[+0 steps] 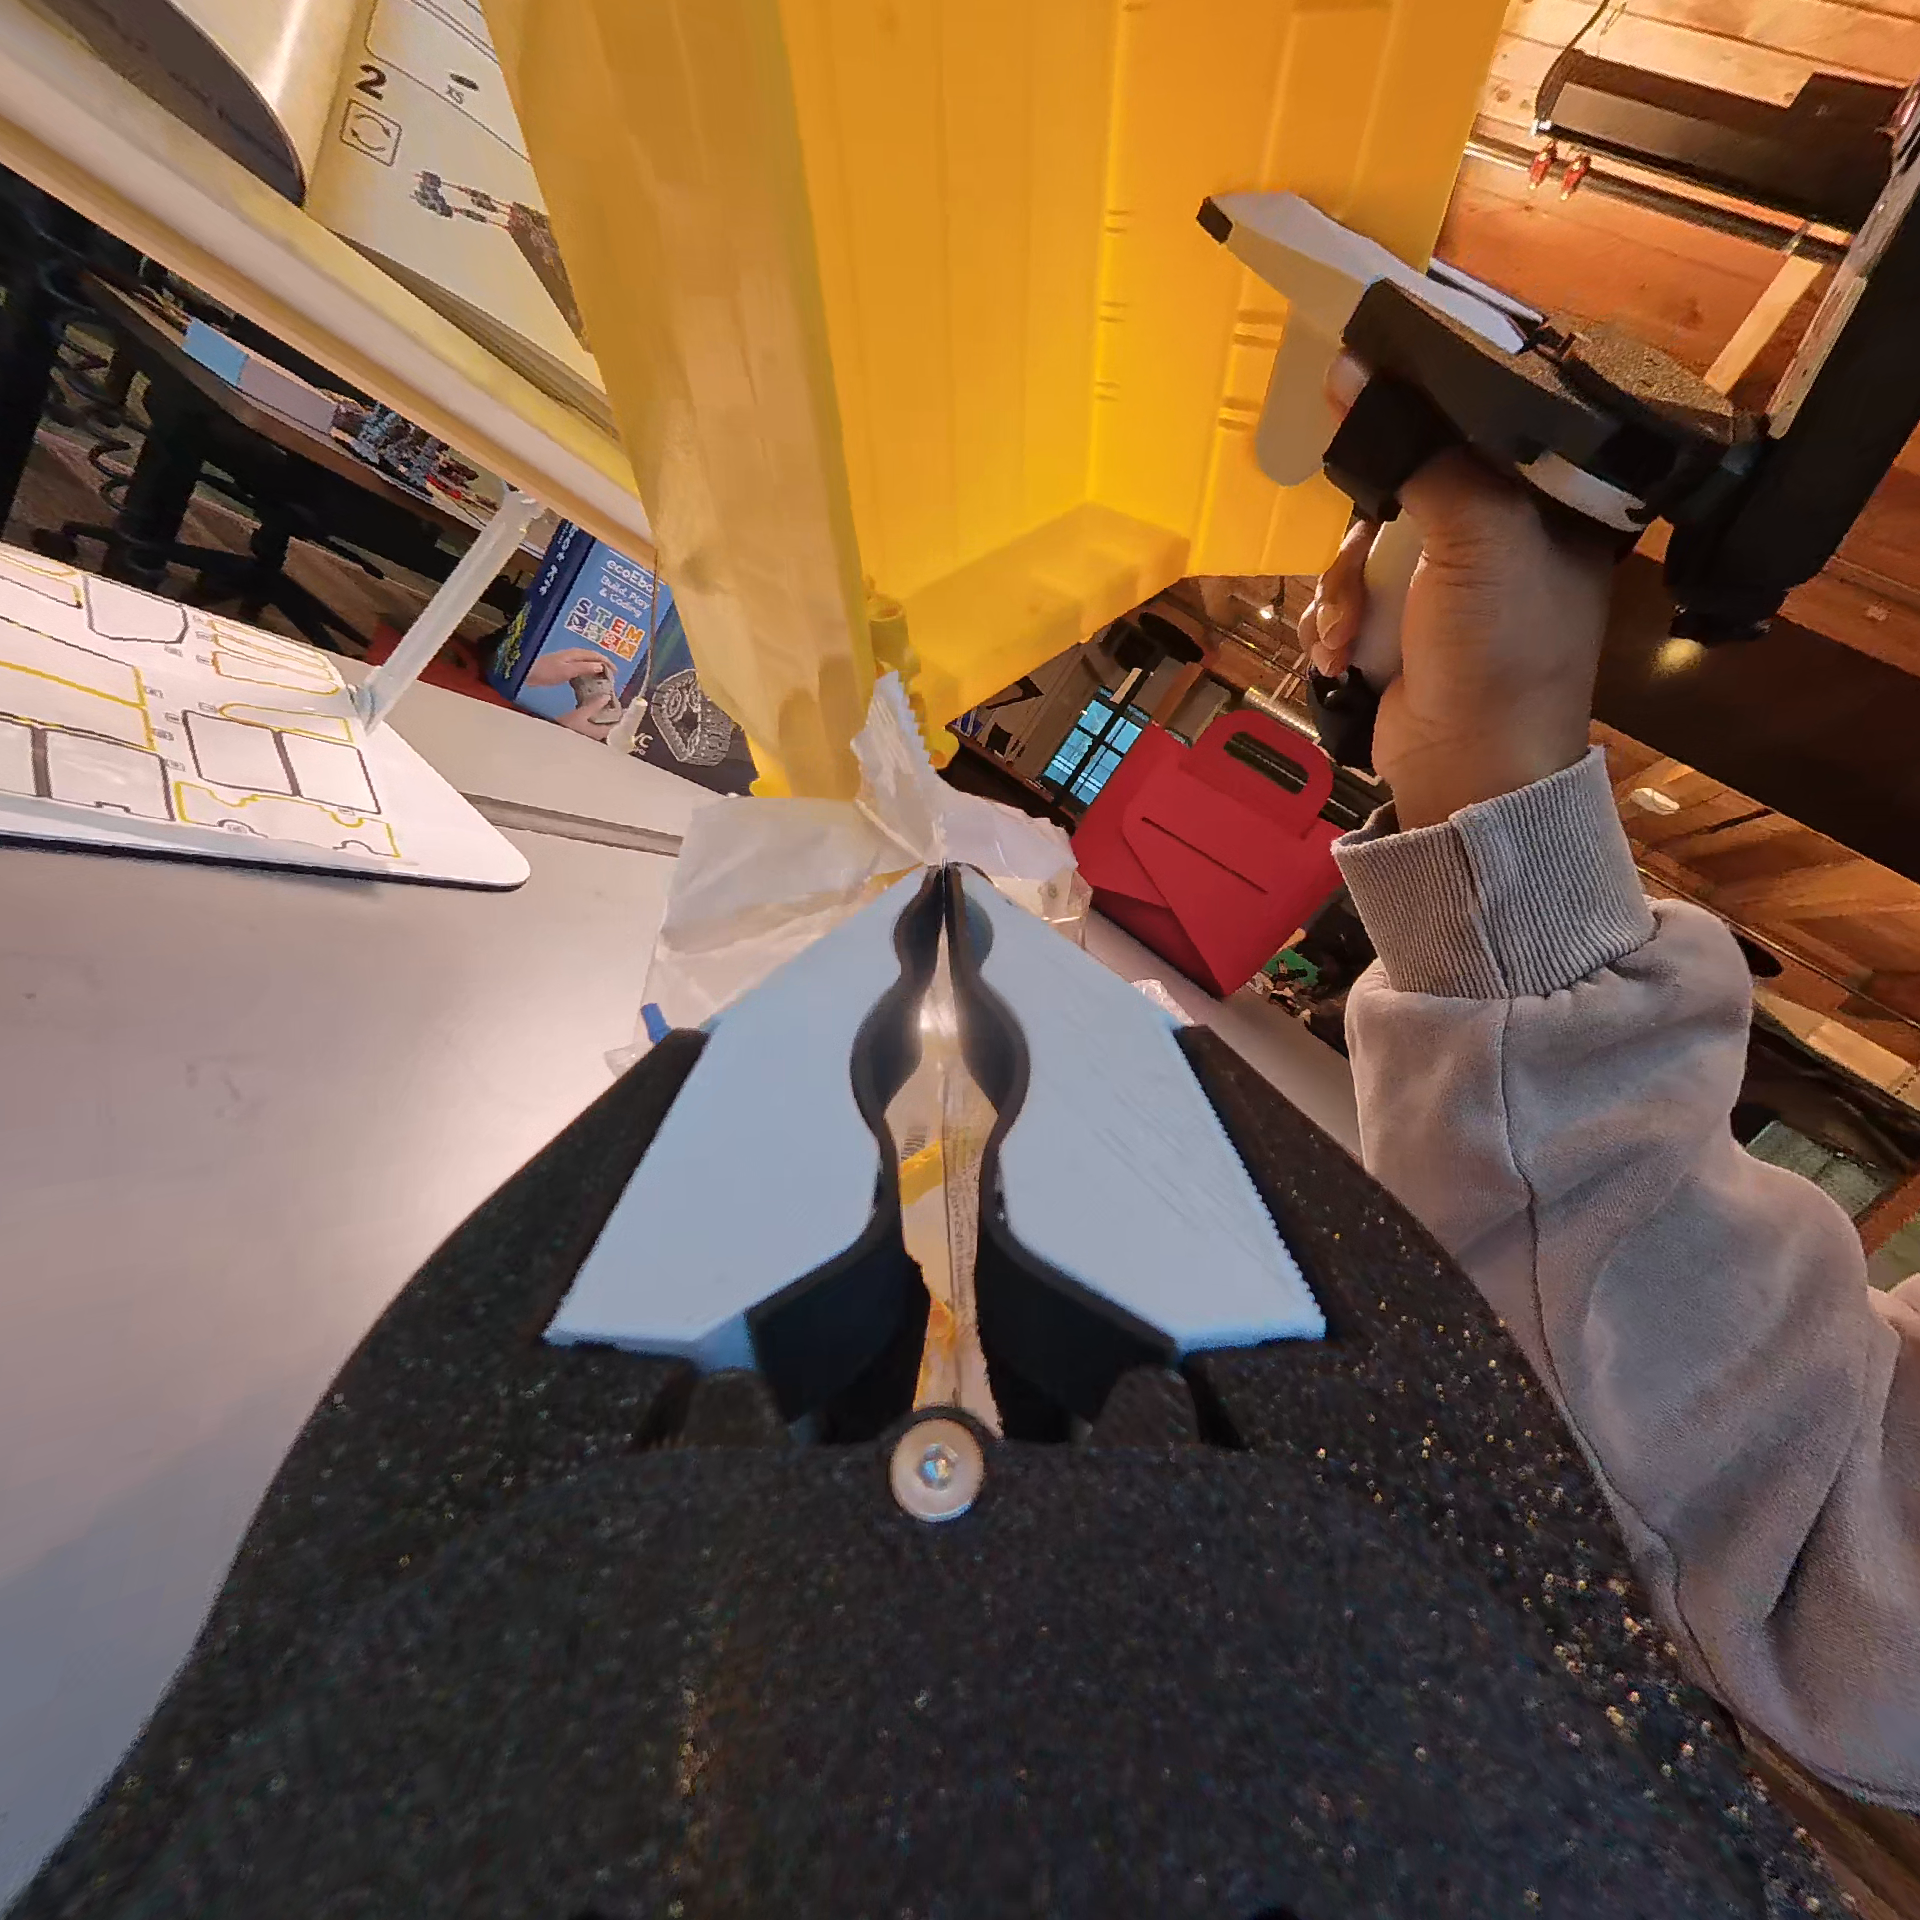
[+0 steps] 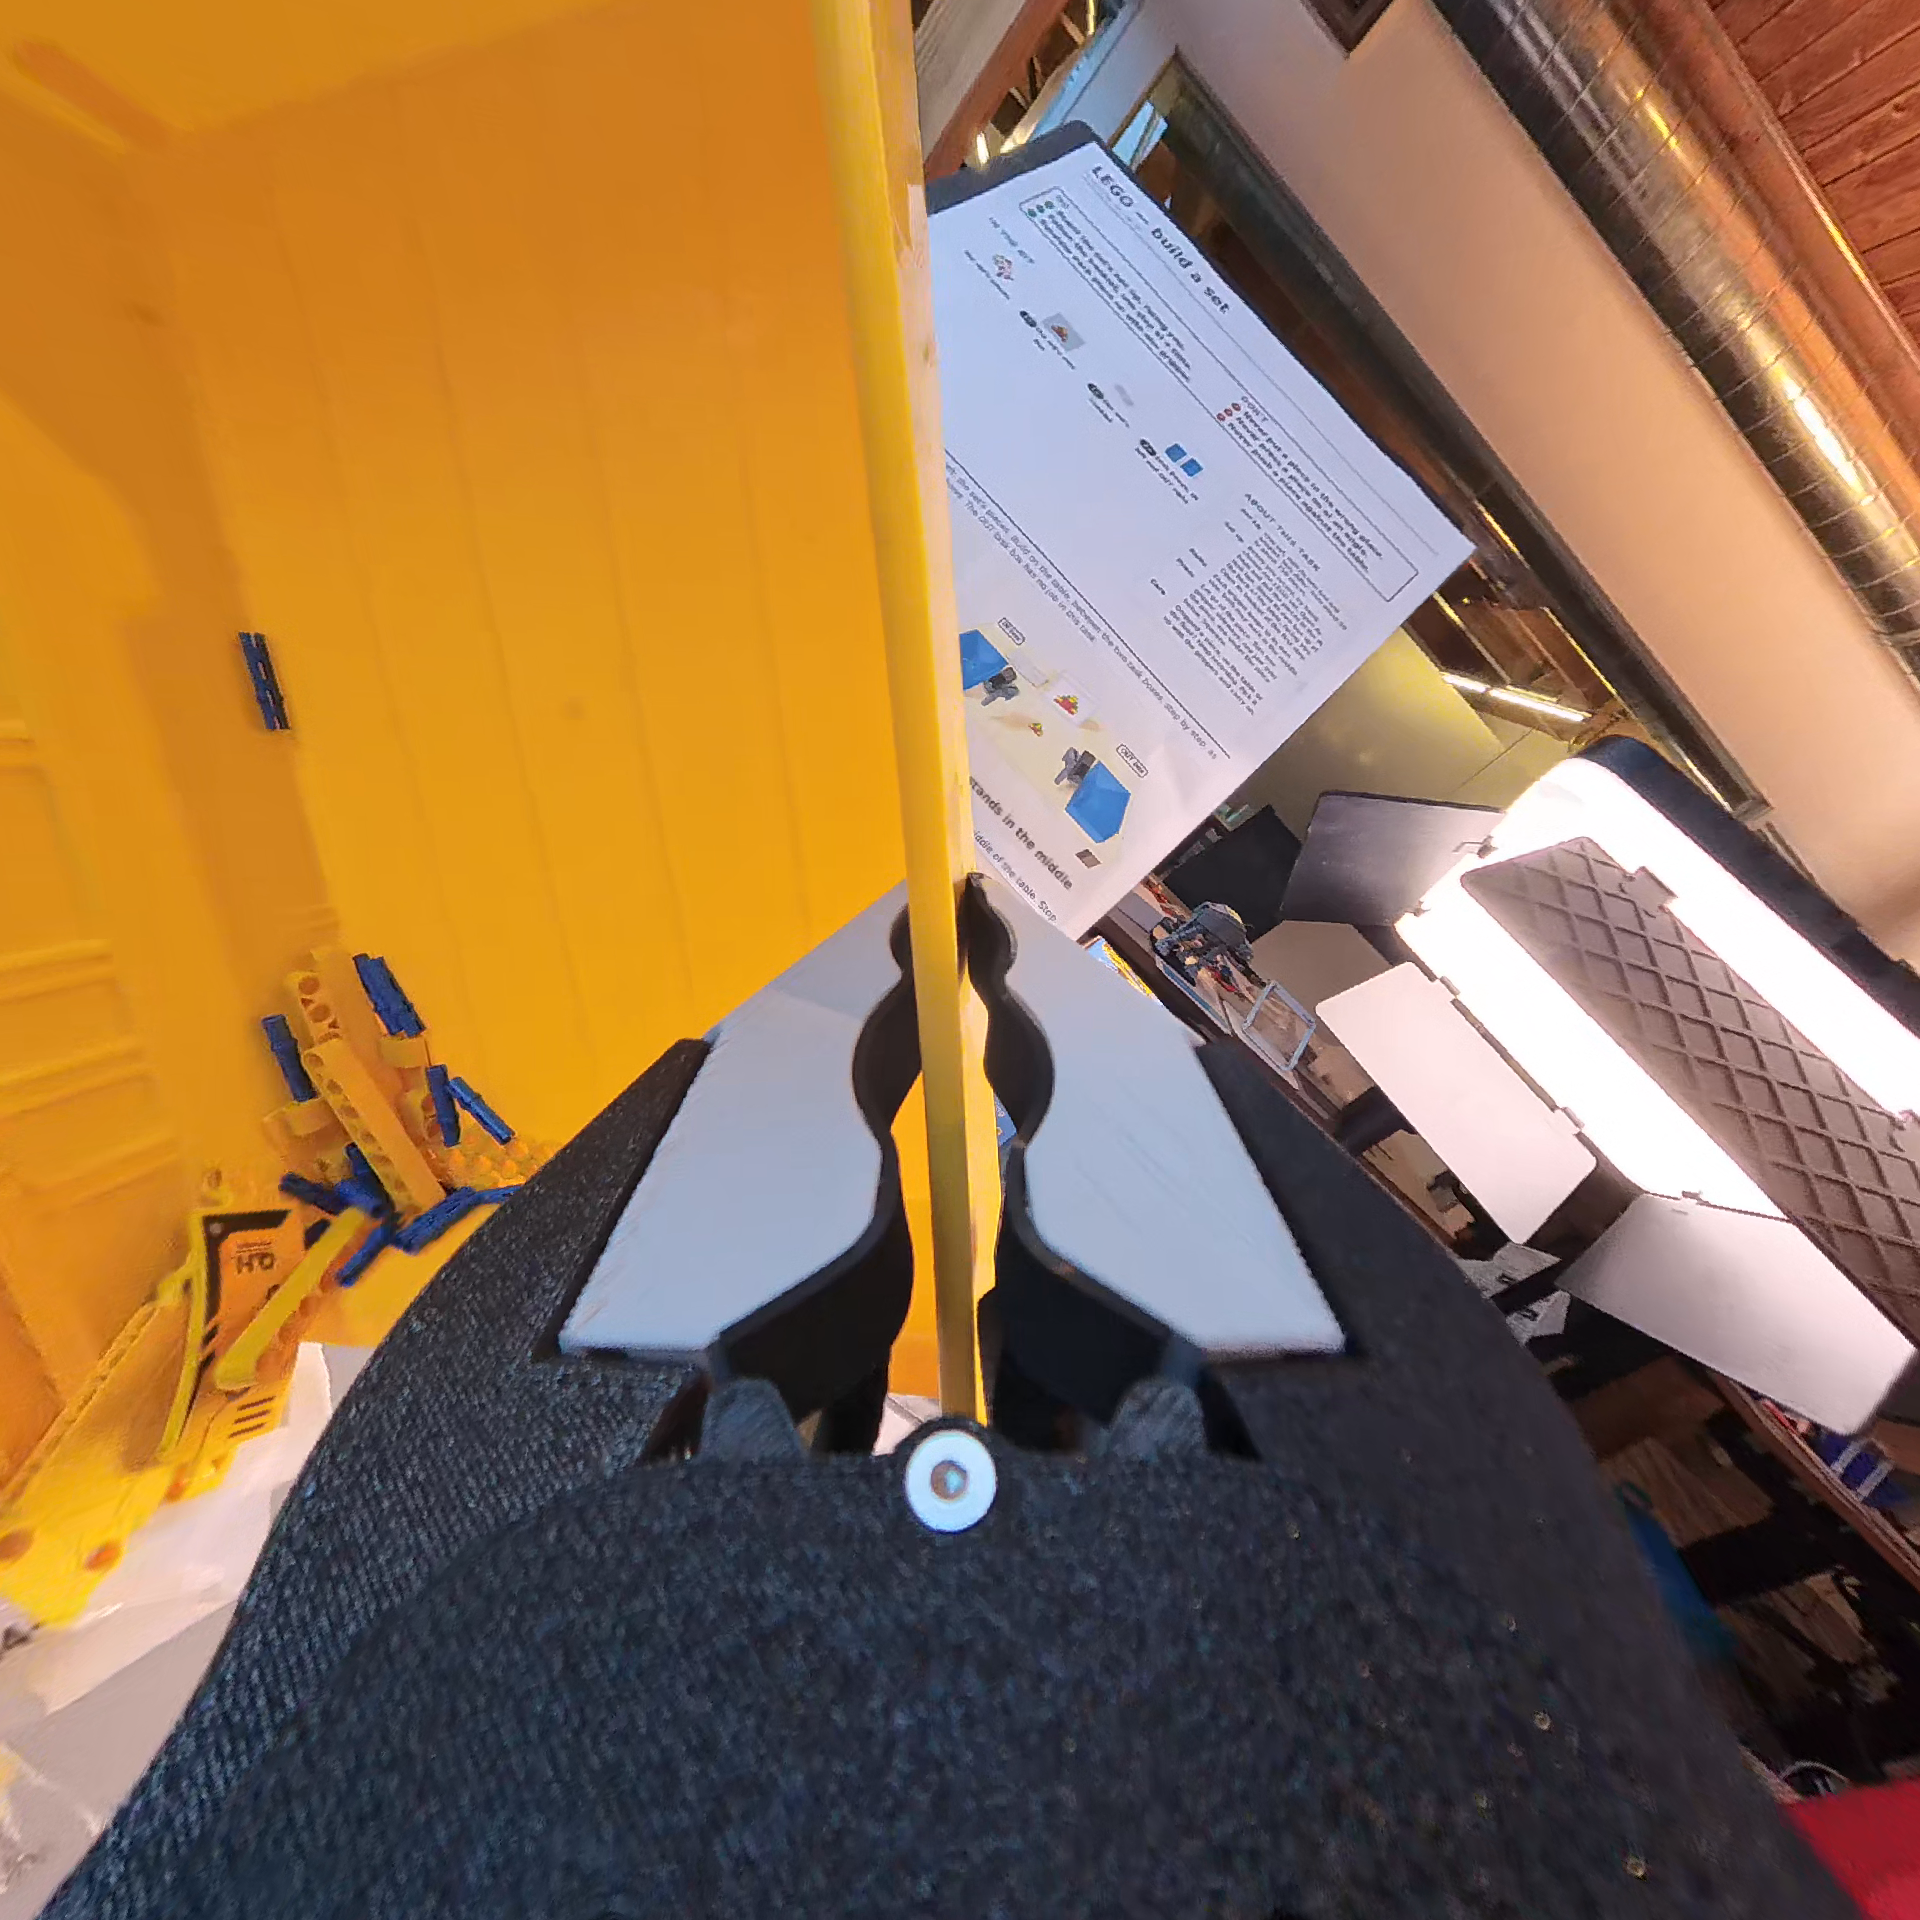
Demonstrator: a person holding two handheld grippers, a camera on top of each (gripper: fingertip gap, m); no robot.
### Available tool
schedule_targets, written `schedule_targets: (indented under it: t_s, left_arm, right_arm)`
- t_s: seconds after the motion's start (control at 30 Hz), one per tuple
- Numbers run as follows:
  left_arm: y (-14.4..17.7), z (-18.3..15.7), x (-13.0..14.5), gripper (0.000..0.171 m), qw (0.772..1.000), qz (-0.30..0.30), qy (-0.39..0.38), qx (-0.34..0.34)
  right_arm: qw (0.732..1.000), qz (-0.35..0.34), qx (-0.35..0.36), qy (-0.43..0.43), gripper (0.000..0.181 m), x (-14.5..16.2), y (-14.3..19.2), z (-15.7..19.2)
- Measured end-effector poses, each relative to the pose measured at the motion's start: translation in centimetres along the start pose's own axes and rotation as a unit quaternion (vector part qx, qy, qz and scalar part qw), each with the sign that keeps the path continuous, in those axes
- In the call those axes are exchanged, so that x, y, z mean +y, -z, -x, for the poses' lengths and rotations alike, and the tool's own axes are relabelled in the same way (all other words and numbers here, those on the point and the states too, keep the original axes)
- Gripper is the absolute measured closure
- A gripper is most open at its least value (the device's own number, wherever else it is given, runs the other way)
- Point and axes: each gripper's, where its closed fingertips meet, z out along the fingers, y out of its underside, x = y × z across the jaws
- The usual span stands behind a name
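Above the grey worktop [image 1: 260, 1039], the tilted yellow bin [image 1: 987, 312] is clamped at its rim by the right gripper [image 2: 951, 914]; just below the bin, the left gripper [image 1: 943, 878] jaws pinch a clear plastic bag [image 1: 769, 883]. Yellow and blue pieces [image 2: 364, 1143] are heaped in the bin's lower corner.

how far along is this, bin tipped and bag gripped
Done: yellow bin is tipped up, with yellow and blue building pieces piled at its low end. In hand: right gripper clamps its wall, left gripper pinches a clear plastic bag. Left: pieces remain inside the bin.
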Motion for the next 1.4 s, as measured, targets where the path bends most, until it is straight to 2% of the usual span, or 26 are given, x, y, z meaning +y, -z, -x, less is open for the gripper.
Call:
schedule_targets:
  t_s: [0.8,0.93,1.27,1.4]
  left_arm:
    - [0.4,0.5,-0.3,0.171,1.000,-0.013,-0.002,-0.008]
    - [0.4,0.2,-0.3,0.171,1.000,-0.014,-0.007,-0.005]
    - [0.5,0.1,-0.2,0.171,1.000,-0.016,-0.006,-0.007]
    - [0.5,0.0,-0.3,0.171,1.000,-0.017,-0.009,-0.005]
  right_arm:
    - [0.999,-0.017,0.010,-0.036,0.179,-0.6,1.7,-1.5]
    - [0.998,-0.032,0.033,-0.035,0.180,-1.1,2.5,-2.5]
    - [0.998,-0.045,0.027,-0.041,0.179,-0.3,3.0,-1.1]
    - [0.997,-0.049,0.035,-0.056,0.179,-0.7,3.2,-1.5]
